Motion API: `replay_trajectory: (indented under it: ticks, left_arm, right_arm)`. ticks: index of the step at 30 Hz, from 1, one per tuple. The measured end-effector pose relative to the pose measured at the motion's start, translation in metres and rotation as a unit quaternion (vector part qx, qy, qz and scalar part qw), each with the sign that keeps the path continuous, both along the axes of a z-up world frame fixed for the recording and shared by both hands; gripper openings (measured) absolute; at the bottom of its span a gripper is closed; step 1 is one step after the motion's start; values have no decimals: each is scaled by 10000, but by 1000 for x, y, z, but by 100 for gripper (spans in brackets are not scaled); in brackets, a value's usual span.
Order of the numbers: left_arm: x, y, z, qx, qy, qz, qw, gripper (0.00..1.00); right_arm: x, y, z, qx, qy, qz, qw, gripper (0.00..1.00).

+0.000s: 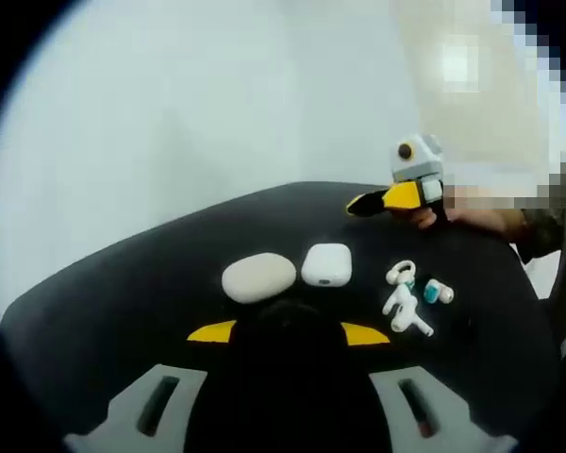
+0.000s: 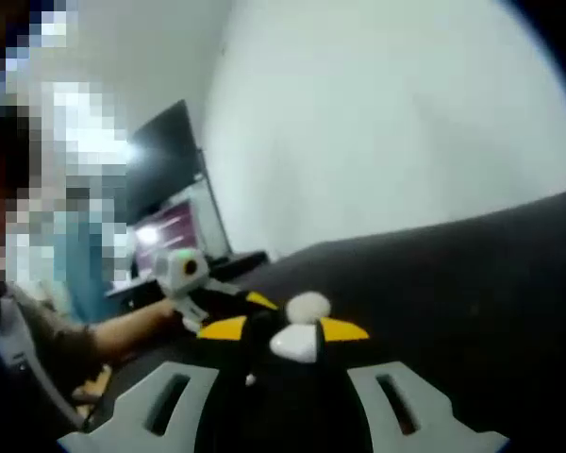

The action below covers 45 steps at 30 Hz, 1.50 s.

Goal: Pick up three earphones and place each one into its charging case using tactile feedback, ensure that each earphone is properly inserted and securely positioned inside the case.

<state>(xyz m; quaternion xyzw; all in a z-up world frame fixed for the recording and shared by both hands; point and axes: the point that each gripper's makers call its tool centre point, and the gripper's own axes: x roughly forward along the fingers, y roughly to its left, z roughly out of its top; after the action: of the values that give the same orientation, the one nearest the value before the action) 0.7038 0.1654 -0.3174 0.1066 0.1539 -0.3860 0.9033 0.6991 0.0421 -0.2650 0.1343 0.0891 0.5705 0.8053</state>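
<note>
A beige oval case [image 1: 258,277] and a white charging case [image 1: 325,264] lie shut, side by side, on the black table [image 1: 123,293]. To their right lie loose earphones: two white ones [image 1: 401,276] [image 1: 407,314] and a teal-and-white one [image 1: 439,293]. My left gripper [image 1: 289,332] stands open just short of the cases, its yellow tips wide apart and nothing between them. Beyond the earphones is my right gripper [image 1: 382,200], held by a hand [image 1: 476,219]. In the right gripper view, my right gripper [image 2: 283,328] is open, with the white case [image 2: 295,344] and beige case [image 2: 308,305] ahead of it.
The left gripper [image 2: 184,269] comes into the right gripper view from the left, with a person's forearm [image 2: 123,330] behind it. A dark monitor [image 2: 165,175] stands by a white wall [image 2: 387,123]. The table's curved far edge [image 1: 170,217] meets a pale floor.
</note>
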Motion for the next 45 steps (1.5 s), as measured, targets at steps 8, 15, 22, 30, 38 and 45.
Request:
replay_trajectory:
  ticks: [8, 15, 22, 30, 38, 45]
  left_arm:
    - [-27, -15, 51, -923, -382, -349, 9944, 37]
    - [-103, -96, 71, -1171, -677, -2001, 9704, 38]
    - [-139, -122, 19, -4, -585, -3035, 9510, 38]
    - [-147, -124, 1, 301, -384, -3202, 9461, 38]
    - [-146, -111, 20, -273, -236, -3297, 9434, 38]
    - [-87, -54, 96, -1943, -965, -1842, 9586, 33]
  right_arm:
    - [1, -3, 1, 64, 58, -23, 10000, 29]
    - [9, -10, 12, 366, 168, -186, 9990, 29]
    - [15, -15, 17, 455, 132, -331, 9983, 29]
    - [11, -8, 13, 332, 97, -222, 9992, 29]
    - [9, -7, 10, 162, -31, -204, 9997, 29]
    - [-10, -5, 14, 35, -36, 216, 9998, 28]
